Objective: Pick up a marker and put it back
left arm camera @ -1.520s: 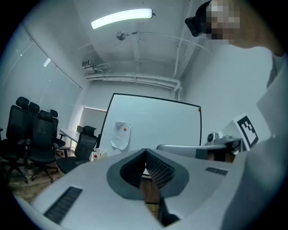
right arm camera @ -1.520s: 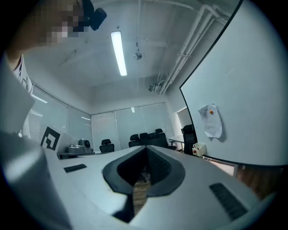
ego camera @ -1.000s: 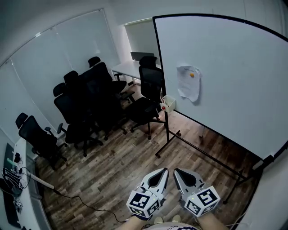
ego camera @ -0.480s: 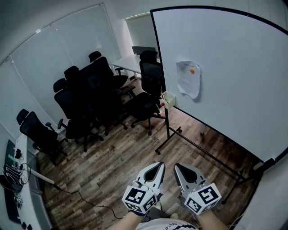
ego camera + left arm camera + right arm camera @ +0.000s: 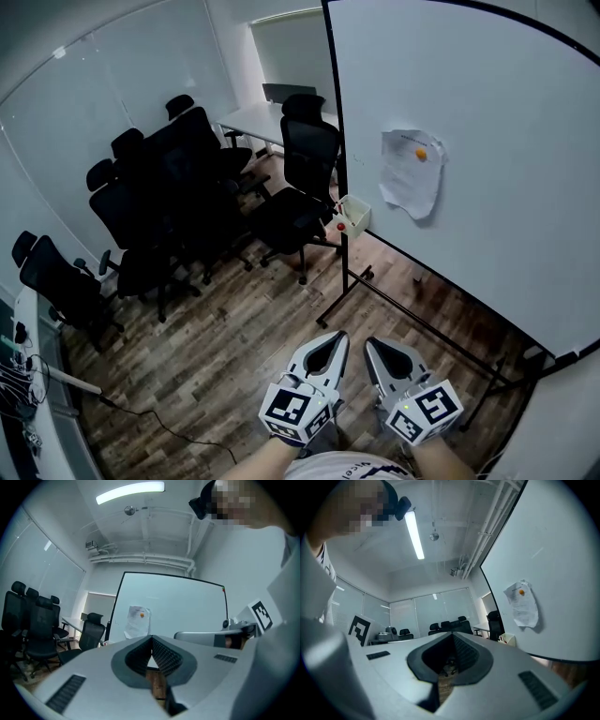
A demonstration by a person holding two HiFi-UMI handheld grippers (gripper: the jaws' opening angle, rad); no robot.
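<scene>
Grippers, head view: left gripper (image 5: 337,336) and right gripper (image 5: 369,343) sit side by side at the bottom edge, both pinched together on nothing, well apart from the whiteboard (image 5: 487,122).
Box, head view: little white box (image 5: 355,215) hangs on the whiteboard's left frame near its bottom corner. The red bit poking out looks like the marker (image 5: 342,226), but it's too small to be sure.
Left gripper view: jaws pressed together, empty; whiteboard and pinned paper (image 5: 137,621) straight ahead.
Right gripper view: jaws closed, nothing between them; box (image 5: 507,639) off to the right by the whiteboard's edge.
Handling guess: the marker is probably light, stiff, slick plastic that rolls. I'd pinch it mid-barrel, across its length, not by the cap.
</scene>
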